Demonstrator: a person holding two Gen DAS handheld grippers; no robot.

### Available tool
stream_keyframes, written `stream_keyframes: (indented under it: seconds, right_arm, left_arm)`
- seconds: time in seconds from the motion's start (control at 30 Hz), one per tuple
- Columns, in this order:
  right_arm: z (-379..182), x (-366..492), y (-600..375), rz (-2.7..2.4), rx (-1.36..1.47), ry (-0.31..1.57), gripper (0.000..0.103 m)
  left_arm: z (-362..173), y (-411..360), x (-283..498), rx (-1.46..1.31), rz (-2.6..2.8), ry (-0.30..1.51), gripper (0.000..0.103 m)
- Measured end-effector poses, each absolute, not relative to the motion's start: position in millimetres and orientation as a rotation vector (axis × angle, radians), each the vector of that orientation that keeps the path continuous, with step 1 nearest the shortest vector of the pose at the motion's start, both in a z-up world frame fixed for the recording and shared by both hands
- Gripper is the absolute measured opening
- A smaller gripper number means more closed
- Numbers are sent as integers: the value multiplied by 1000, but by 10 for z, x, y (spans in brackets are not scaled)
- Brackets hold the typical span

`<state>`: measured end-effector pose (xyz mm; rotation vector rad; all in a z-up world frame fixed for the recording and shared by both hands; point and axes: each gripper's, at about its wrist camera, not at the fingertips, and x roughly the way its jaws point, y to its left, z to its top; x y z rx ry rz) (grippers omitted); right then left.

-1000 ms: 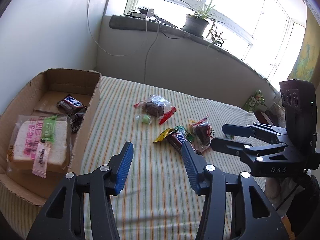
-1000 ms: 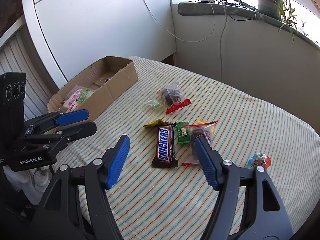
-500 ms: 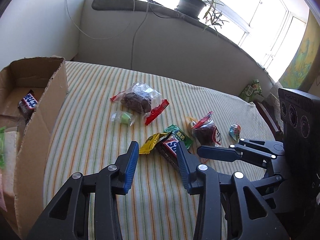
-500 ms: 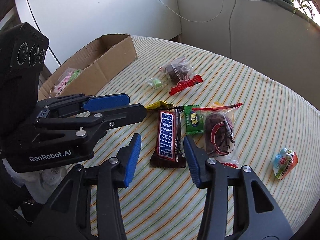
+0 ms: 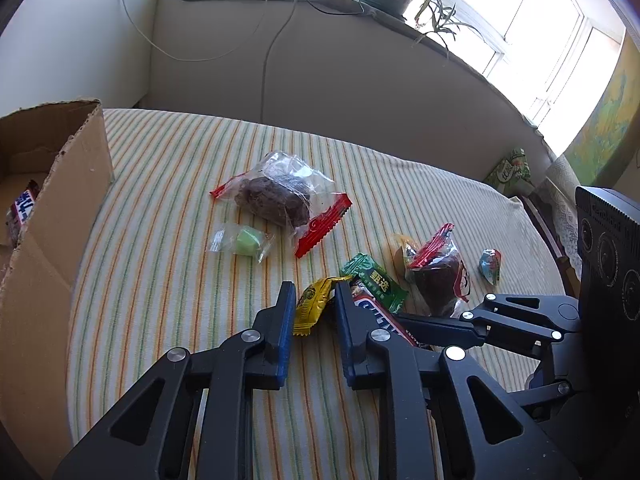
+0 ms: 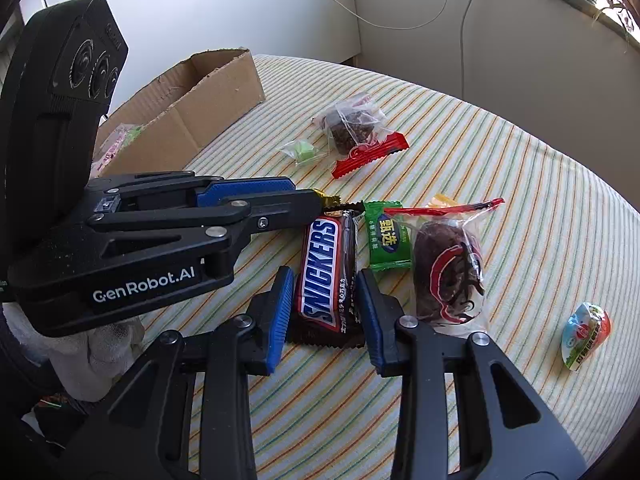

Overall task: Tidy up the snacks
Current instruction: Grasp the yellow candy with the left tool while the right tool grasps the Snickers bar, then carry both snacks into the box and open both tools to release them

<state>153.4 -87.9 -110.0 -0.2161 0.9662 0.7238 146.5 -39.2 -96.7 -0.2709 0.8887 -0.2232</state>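
Left gripper [image 5: 313, 300]: jaws closing around the yellow candy wrapper [image 5: 310, 304], which sits between the pads; pads look just shy of pressing it, so not a firm grip yet. Right gripper [image 6: 322, 308]: jaws closing on the Snickers bar [image 6: 326, 268], pads flanking its near end, contact not clearly made.

Step in hand, as I read it: a 2-handed pick, 1 snack per gripper.

Around them on the striped cloth [image 6: 500, 152]: green candy packet [image 6: 388, 236] touching the bar, dark cake in clear wrap [image 6: 448, 268] just beside, small round candy [image 6: 586, 334] well apart. Further off, second wrapped cake [image 5: 276, 196] and pale green sweet [image 5: 244, 240].

Next: finish closing, lift clear, carry to the cardboard box [image 5: 60, 208] at left, which already holds snacks.
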Motion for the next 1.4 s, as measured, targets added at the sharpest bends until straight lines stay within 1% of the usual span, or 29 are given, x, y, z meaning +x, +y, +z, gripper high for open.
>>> stream_keyframes:
  seconds: [0.07,0.17,0.33,0.63,0.9,1.17,1.4]
  right_arm:
    - [-1095,1532,-874,721,-225,965,34]
    - [-1094,1525,-862,712,-241,960,32]
    - [-1081,1520,-876,707,-241,959,30]
    - [-1020,1459,-979,689,-209,945,30]
    - [-743,1370,-1013,698,-197,885,30]
    - [-429,1298,-778,743,-203,822,30]
    - [-306,1303,-472,778,-221,793,30]
  left_arm:
    - [-959,-389,1452,-270,-228,887,11]
    - [-961,-390,1452,-261,-224,883,8]
    - [-959,-363,1423,-253,-209,875,7]
    - [-896,-334,1327,-274,-196,851,7]
    - [-595,-178,1073,-294,-162,767,7]
    - [-362,129,823,-299,-94,700,7]
    - [-214,541,675,-305,-7,654,7]
